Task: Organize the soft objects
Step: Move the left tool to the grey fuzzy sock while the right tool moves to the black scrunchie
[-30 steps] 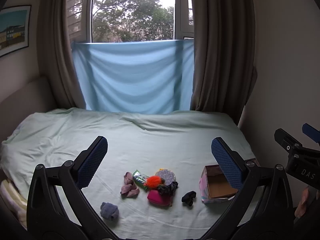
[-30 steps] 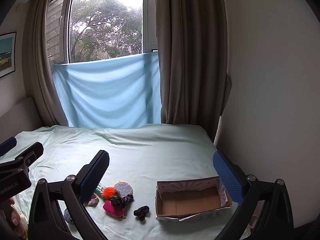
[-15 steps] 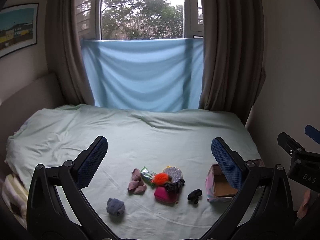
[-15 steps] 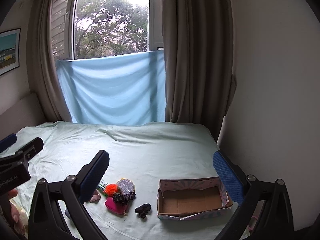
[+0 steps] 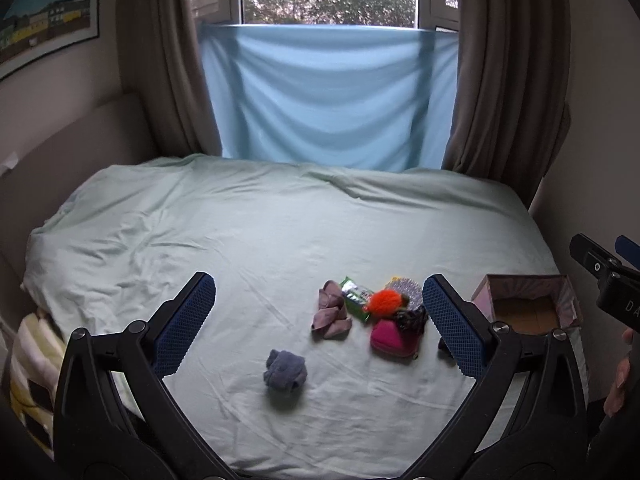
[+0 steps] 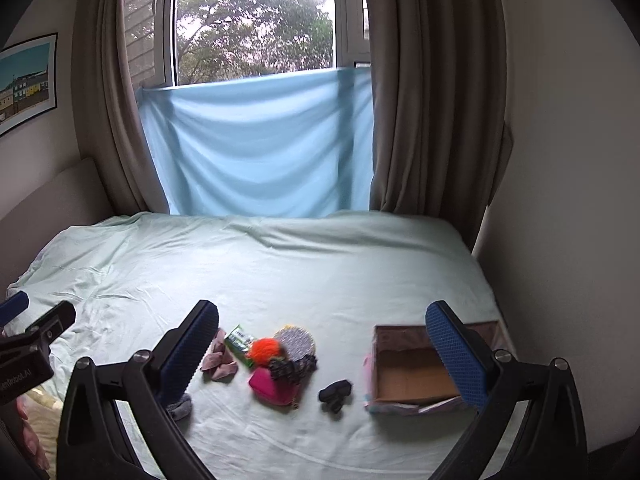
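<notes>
Small soft things lie on the pale green bed sheet (image 5: 280,232): a grey-blue ball (image 5: 285,371), a mauve cloth (image 5: 330,316), an orange pom-pom (image 5: 384,303), a magenta pouch (image 5: 394,338), a green packet (image 5: 354,296) and a glittery round pad (image 6: 295,340). A small black item (image 6: 335,392) lies beside an open, empty cardboard box (image 6: 412,376) on the right. My left gripper (image 5: 318,328) and right gripper (image 6: 328,348) are both open and empty, held above the bed's near edge.
A striped cushion (image 5: 30,364) sits off the bed's left edge. Brown curtains and a blue cloth (image 5: 332,96) hang at the window behind the bed. A wall (image 6: 572,200) runs close along the bed's right side.
Both cameras have moved forward and swung; the objects now sit larger and further right in the left view, and nearer the centre in the right view. Nothing on the bed has moved.
</notes>
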A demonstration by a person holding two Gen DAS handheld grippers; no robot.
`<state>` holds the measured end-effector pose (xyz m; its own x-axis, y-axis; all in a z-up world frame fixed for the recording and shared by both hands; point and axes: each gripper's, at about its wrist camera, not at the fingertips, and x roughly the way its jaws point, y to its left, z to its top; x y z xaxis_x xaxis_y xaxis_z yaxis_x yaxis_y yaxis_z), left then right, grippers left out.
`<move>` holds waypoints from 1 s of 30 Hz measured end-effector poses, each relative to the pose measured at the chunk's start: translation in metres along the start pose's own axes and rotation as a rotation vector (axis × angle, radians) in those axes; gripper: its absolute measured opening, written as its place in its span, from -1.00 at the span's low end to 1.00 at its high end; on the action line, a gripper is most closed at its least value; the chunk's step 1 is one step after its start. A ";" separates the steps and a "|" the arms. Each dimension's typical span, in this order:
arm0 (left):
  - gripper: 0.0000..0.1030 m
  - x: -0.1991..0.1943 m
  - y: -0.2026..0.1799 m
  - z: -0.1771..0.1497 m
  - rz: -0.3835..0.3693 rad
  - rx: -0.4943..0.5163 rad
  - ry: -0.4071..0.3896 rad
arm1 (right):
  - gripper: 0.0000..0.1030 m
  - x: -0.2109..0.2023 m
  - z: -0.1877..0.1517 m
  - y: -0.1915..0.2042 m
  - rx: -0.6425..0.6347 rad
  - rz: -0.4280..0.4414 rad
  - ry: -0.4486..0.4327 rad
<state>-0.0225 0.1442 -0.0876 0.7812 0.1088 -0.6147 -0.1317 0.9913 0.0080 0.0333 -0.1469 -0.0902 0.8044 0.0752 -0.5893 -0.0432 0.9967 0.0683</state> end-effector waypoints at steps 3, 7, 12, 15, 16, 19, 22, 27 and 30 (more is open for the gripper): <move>0.99 0.031 0.026 -0.018 -0.020 0.015 0.062 | 1.00 0.025 -0.017 0.023 0.019 -0.010 0.051; 0.99 0.077 0.051 -0.047 -0.061 0.044 0.136 | 1.00 0.067 -0.046 0.050 0.049 -0.031 0.115; 0.99 0.138 0.064 -0.088 -0.090 0.069 0.215 | 1.00 0.127 -0.089 0.072 0.087 -0.052 0.188; 0.99 0.176 0.067 -0.115 -0.100 0.073 0.265 | 1.00 0.165 -0.116 0.082 0.087 -0.070 0.213; 0.99 0.189 0.068 -0.124 -0.104 0.074 0.285 | 1.00 0.176 -0.123 0.084 0.078 -0.073 0.217; 0.99 0.223 0.070 -0.152 -0.115 0.073 0.338 | 0.99 0.219 -0.150 0.088 0.021 -0.069 0.246; 0.99 0.252 0.066 -0.176 -0.120 0.084 0.367 | 1.00 0.256 -0.175 0.084 -0.047 -0.043 0.283; 0.99 0.292 0.058 -0.212 -0.129 0.097 0.418 | 1.00 0.304 -0.209 0.077 -0.169 -0.004 0.336; 0.96 0.309 0.053 -0.226 -0.133 0.094 0.435 | 1.00 0.322 -0.221 0.069 -0.171 0.019 0.354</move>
<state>0.0742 0.2132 -0.4556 0.4565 -0.0411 -0.8888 0.0234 0.9991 -0.0342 0.1587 -0.0476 -0.4536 0.5501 0.0690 -0.8323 -0.1779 0.9834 -0.0360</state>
